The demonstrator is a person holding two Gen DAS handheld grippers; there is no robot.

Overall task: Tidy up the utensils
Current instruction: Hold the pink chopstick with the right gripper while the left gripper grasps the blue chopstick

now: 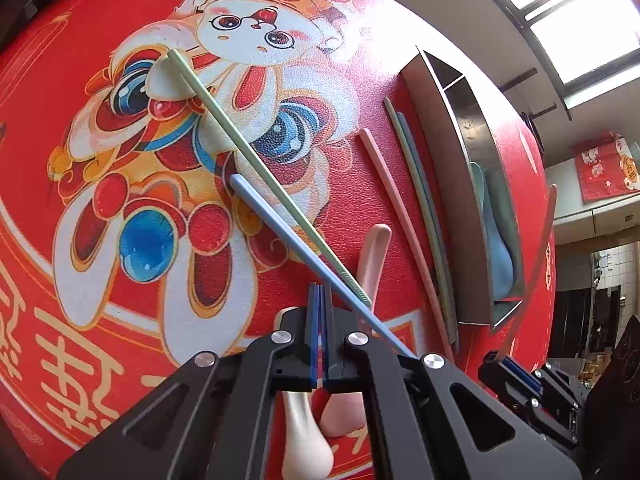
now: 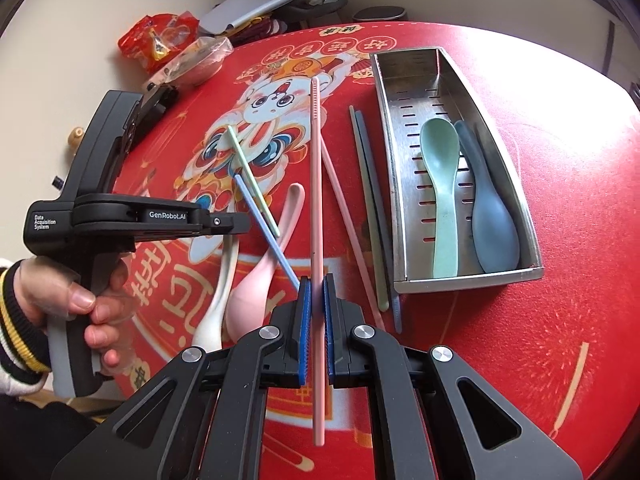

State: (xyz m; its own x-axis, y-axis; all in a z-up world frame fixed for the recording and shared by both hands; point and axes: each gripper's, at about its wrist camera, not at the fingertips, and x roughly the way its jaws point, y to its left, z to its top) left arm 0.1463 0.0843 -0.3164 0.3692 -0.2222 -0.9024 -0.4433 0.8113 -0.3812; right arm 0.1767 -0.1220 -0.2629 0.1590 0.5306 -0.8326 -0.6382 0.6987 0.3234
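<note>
Both grippers are built from matte black linkage arms joined by round silver screws. Blue ribbed pads [image 2: 305,320] line the inner faces of the right gripper [image 2: 316,312]; the same blue lining is seen on the left gripper [image 1: 320,320]. White lettering, "GenRobot.AI" and "Data Acquisition System", is printed on the left body. The left hand [image 2: 86,300] shows bare skin and a black, yellow and white striped cuff [image 2: 18,320].

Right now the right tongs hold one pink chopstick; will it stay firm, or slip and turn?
The pink chopstick probably stays stiff: it looks straight along its length. It may pivot, since the right tongs pinch it at one narrow spot, with long ends free on both sides. Its smooth surface looks slippery, though the ridged blue pads should help.
</note>
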